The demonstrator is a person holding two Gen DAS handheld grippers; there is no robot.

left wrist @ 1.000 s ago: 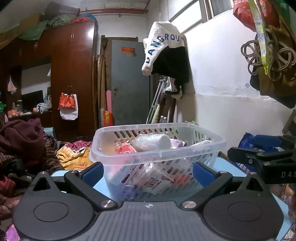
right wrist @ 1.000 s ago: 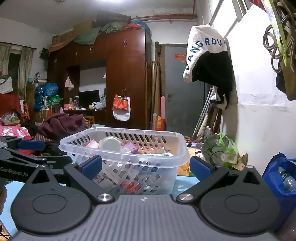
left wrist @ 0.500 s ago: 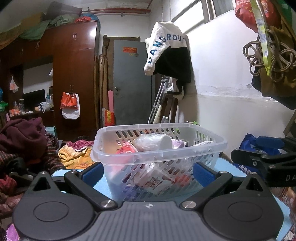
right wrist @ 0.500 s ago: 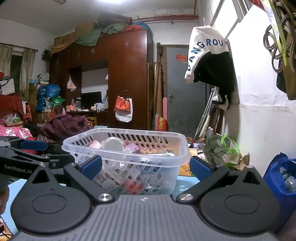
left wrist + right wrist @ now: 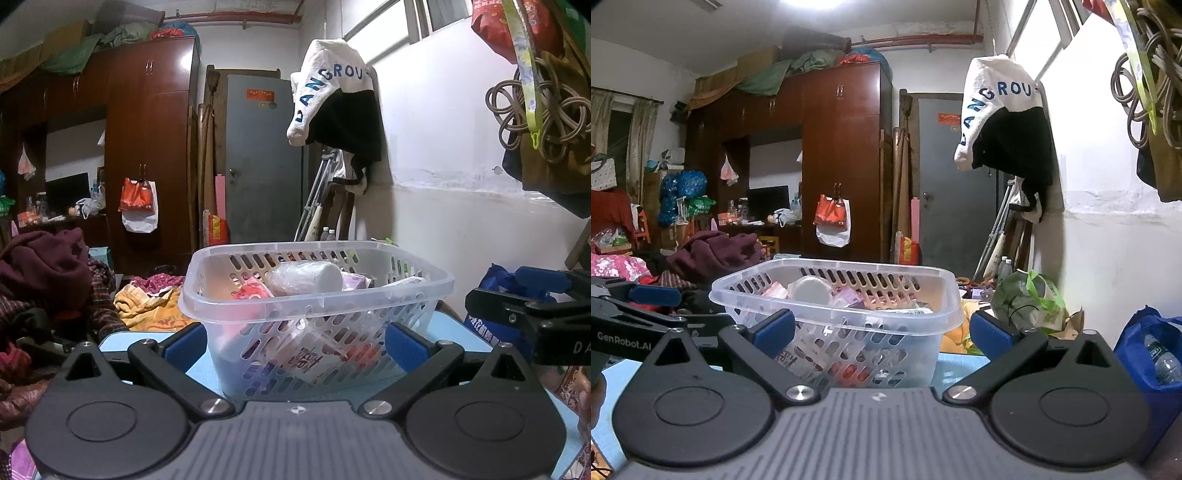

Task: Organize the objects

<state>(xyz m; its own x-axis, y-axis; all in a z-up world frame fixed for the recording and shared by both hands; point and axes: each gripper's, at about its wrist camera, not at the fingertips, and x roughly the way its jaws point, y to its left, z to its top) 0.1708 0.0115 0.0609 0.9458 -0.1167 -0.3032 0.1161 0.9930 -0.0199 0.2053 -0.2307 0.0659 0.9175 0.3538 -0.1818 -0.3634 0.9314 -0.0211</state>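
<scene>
little has changed: both tools, left tool (image 5: 293, 338) and right tool (image 5: 882, 328), stay spread wide, empty, the filled clear basket (image 5: 316, 295) ahead on the blue desk (image 5: 461, 332); packing looks done.

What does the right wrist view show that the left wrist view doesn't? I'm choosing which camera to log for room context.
Only the right wrist view shows the curtained window, the blue bags stacked at far left, and the green-handled bag past the basket. Only the left wrist view shows the yellow cloth beside the table. Both share the clear basket of packets on the blue table, the wardrobe, the grey door, and open fingers.
</scene>
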